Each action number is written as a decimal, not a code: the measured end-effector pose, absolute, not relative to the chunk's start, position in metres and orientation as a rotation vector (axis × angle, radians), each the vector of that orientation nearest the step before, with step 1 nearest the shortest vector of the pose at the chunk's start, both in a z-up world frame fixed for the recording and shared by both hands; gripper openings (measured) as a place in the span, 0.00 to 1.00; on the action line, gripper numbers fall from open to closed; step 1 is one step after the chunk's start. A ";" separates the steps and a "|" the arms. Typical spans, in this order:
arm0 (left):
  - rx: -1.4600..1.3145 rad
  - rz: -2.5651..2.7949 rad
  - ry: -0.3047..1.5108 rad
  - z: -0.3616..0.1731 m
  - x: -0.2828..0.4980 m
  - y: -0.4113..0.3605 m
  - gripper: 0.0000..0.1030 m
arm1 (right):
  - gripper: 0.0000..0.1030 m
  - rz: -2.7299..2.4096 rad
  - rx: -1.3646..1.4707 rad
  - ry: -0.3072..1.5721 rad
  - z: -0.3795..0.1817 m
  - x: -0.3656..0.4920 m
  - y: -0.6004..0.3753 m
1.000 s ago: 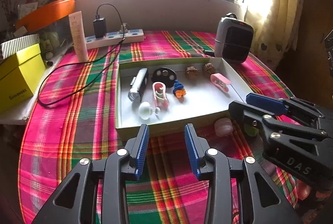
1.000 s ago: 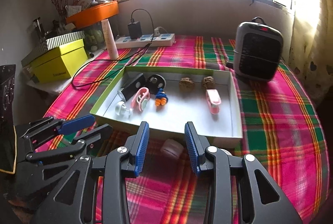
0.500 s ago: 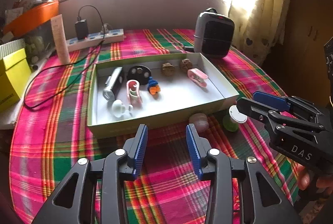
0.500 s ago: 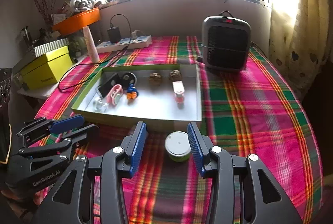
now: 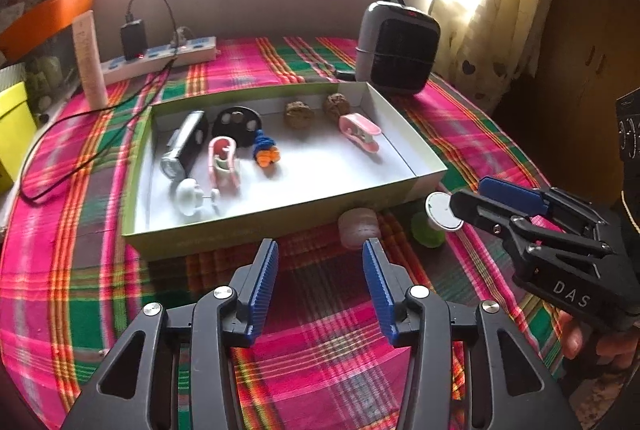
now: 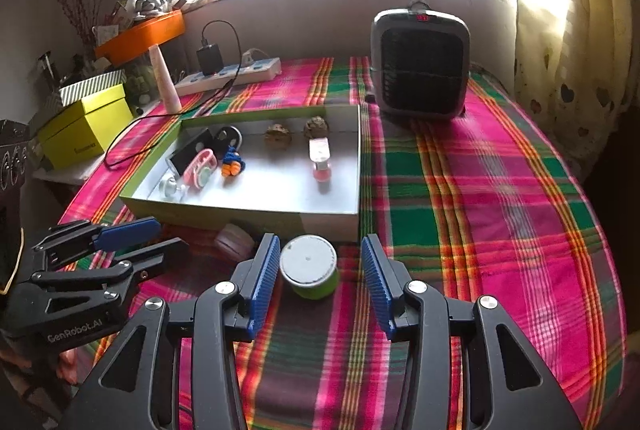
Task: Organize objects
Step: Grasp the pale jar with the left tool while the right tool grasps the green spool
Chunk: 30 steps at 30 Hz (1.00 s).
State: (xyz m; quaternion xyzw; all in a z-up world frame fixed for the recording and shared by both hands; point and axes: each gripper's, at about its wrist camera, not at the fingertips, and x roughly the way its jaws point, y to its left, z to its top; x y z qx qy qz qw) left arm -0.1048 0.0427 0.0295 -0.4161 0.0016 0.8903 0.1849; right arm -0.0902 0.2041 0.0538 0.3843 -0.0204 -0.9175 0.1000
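Note:
A small green jar with a white lid stands on the plaid cloth just in front of the green-rimmed tray. My right gripper straddles the jar; its jaws are opening and the pads stay clear of it. To the jar's left a pale pink round container lies against the tray's front wall. My left gripper points at it from just short, jaws opening, nothing between them. Each gripper shows in the other's view: the right gripper and the left gripper.
The tray holds a flashlight, a black disc, pink clips, a blue-orange toy, two walnuts and a white knob. A heater stands behind it, a power strip and a yellow box at the left.
Both grippers have opened wider. The right one slid sideways from in front of the pink container to around the green jar. The left one shifted right toward the pink container.

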 end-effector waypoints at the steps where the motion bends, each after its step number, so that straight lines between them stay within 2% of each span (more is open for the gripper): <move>1: -1.182 2.501 0.004 0.028 -0.106 0.045 0.42 | 0.48 -2.706 1.140 -0.057 0.052 -0.090 0.204; 10: -1.205 2.463 0.018 0.021 -0.115 0.058 0.42 | 0.52 -2.640 1.174 -0.035 0.041 -0.098 0.203; 30: -1.226 2.435 0.053 0.014 -0.126 0.070 0.42 | 0.52 -2.626 1.256 0.076 0.024 -0.114 0.200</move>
